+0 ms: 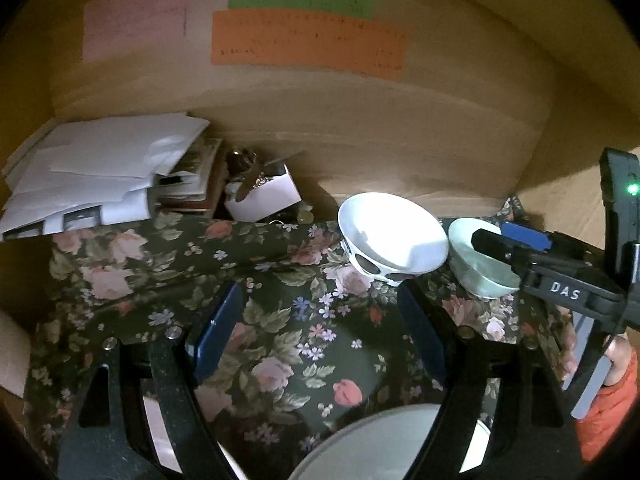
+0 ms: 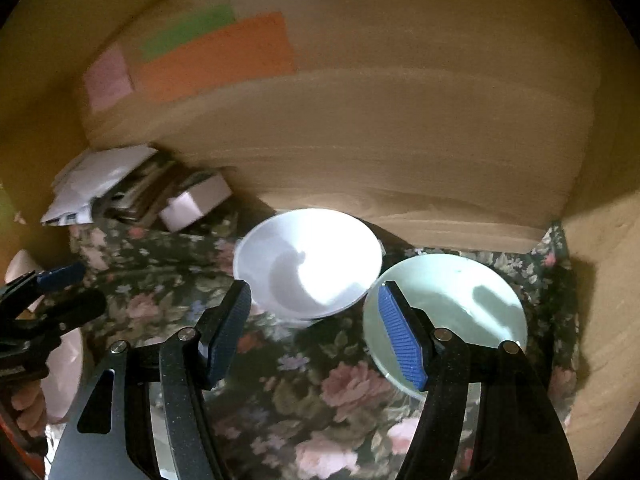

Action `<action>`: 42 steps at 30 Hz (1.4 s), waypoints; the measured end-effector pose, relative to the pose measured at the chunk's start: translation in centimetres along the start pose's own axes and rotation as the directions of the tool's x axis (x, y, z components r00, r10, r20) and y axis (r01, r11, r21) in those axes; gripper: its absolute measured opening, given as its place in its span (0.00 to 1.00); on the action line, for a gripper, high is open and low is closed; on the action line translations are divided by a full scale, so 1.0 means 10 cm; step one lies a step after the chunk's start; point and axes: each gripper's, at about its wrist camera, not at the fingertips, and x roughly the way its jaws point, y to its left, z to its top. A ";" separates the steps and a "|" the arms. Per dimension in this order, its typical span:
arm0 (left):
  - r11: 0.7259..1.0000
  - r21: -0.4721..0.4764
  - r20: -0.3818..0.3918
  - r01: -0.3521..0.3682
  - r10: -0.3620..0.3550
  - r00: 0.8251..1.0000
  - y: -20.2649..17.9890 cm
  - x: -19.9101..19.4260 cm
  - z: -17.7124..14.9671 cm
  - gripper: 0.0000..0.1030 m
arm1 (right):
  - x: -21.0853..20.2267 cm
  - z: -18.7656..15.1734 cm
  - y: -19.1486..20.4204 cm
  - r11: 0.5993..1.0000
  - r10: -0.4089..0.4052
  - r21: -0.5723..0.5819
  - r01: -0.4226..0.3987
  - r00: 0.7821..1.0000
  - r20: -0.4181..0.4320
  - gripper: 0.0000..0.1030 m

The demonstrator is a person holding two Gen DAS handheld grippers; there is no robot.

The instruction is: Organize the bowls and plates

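Note:
A white bowl (image 1: pixel 394 236) with dark oval spots stands on the floral cloth (image 1: pixel 256 280), at the back. A pale green bowl (image 1: pixel 476 264) stands just right of it. Both show in the right wrist view, the white bowl (image 2: pixel 308 260) and the green bowl (image 2: pixel 452 304). My left gripper (image 1: pixel 320 328) is open and empty above the cloth; a white plate (image 1: pixel 384 444) lies low between its fingers. My right gripper (image 2: pixel 316 328) is open and empty, just in front of both bowls, its right finger (image 2: pixel 400 340) over the green bowl's near rim. It also shows in the left wrist view (image 1: pixel 516 244).
A pile of white papers (image 1: pixel 92 176) and a small white box (image 1: pixel 264 196) of odds sit at the back left. Wooden walls (image 1: pixel 360 120) with coloured paper notes (image 1: pixel 308 40) close in the back and sides. A pink object (image 2: pixel 64 360) lies at the far left.

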 end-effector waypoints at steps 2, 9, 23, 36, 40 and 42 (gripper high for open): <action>1.000 -0.008 -0.016 -0.004 0.004 1.000 0.01 0.10 0.03 0.77 | 0.15 0.03 -0.04 1.000 -0.006 0.001 0.006 1.000 -0.024 0.61; 0.999 -0.014 -0.073 -0.043 0.042 0.996 0.06 0.38 0.14 0.77 | 0.55 0.11 -0.10 1.000 -0.019 -0.016 0.017 0.996 -0.091 0.61; 0.997 0.021 -0.099 -0.069 0.070 0.993 0.11 0.59 0.15 0.78 | 1.07 0.33 -0.31 0.995 -0.093 -0.046 0.085 0.972 -0.214 0.50; 0.997 -0.013 -0.117 -0.071 0.069 0.991 0.19 0.68 0.12 0.78 | 0.96 0.22 -0.18 0.996 -0.050 -0.080 0.030 0.966 -0.255 0.31; 0.996 -0.035 -0.136 -0.082 0.077 0.988 0.23 0.71 0.11 0.77 | 0.80 0.08 -0.03 0.992 -0.036 -0.128 0.004 0.967 -0.253 0.28; 0.996 -0.037 -0.136 -0.087 0.081 0.987 0.23 0.69 0.12 0.77 | 0.71 0.01 0.03 0.990 -0.025 -0.143 -0.010 0.969 -0.246 0.28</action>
